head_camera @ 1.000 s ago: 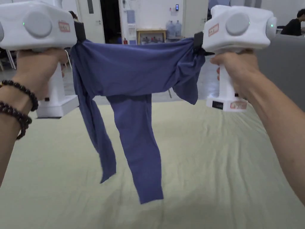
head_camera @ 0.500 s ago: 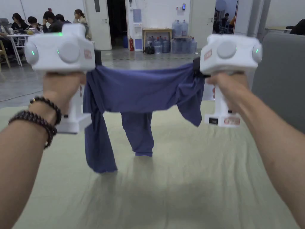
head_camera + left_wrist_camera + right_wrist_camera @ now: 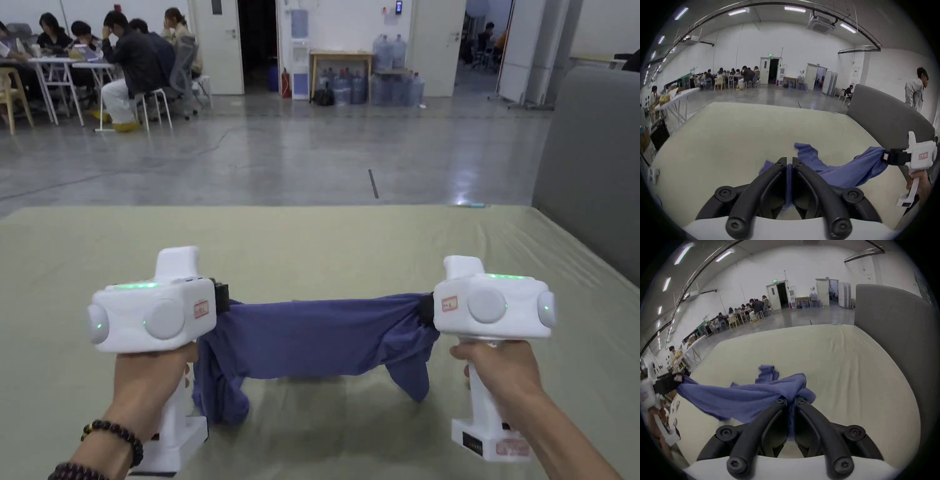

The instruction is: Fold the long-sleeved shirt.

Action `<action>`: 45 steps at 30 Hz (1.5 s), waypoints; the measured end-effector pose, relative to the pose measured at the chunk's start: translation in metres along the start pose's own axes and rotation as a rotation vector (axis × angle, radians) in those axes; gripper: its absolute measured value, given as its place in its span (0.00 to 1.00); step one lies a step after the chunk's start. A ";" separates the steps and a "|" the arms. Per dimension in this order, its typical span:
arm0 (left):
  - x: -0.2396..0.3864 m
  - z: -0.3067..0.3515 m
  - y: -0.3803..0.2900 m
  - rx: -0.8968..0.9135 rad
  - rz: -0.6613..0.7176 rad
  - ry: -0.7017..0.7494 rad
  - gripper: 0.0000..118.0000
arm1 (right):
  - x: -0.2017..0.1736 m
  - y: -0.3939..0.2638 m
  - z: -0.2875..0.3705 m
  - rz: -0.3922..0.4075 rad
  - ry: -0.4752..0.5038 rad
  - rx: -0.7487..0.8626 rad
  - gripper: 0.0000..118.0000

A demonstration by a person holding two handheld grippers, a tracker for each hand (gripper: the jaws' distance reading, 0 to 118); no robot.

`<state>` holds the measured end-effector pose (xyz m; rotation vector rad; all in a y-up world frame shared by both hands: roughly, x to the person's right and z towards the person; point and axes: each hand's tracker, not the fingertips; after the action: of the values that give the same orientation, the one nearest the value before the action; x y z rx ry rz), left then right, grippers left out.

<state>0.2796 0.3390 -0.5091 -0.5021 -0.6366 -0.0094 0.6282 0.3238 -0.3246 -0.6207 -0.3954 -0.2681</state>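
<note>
A: Left gripper view first. We have the left gripper (image 3: 789, 162) with jaws pinched tight on a strip of the blue shirt (image 3: 849, 172); the cloth runs up between them.

B: Right gripper view agrees for our other hand. The right gripper (image 3: 791, 400) is clamped on a bunched corner of the shirt.

A: Outward from there, we note the cloth spanning hand to hand, long axis left to right across us, low over the pale green bed sheet (image 3: 375, 250).

B: Head view: the span sags a little; the left end pools on the sheet below our left gripper, a flap hangs near the right. More cloth trails ahead of both jaws.

A: We judge neither hand nearer; the bulk lies forward, so laying it flat means carrying both hands evenly.
</note>
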 end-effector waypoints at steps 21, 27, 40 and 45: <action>-0.001 0.167 -0.264 -0.253 0.030 0.039 1.00 | -0.004 -0.279 0.119 0.000 -0.027 -0.281 1.00; -0.021 0.211 -0.224 -0.162 0.098 0.010 0.62 | 0.002 -0.243 0.184 -0.009 -0.056 -0.093 0.57; -0.013 0.156 -0.211 -0.220 0.102 -0.057 0.36 | 0.012 -0.254 0.175 -0.053 -0.026 -0.148 0.02; 0.004 0.092 -0.219 -0.464 -0.008 0.041 0.79 | 0.015 -0.257 0.174 -0.049 -0.035 -0.170 0.02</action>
<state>0.1957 0.1884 -0.3463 -0.9450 -0.5964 -0.1776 0.5011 0.2266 -0.0580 -0.7845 -0.4246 -0.3401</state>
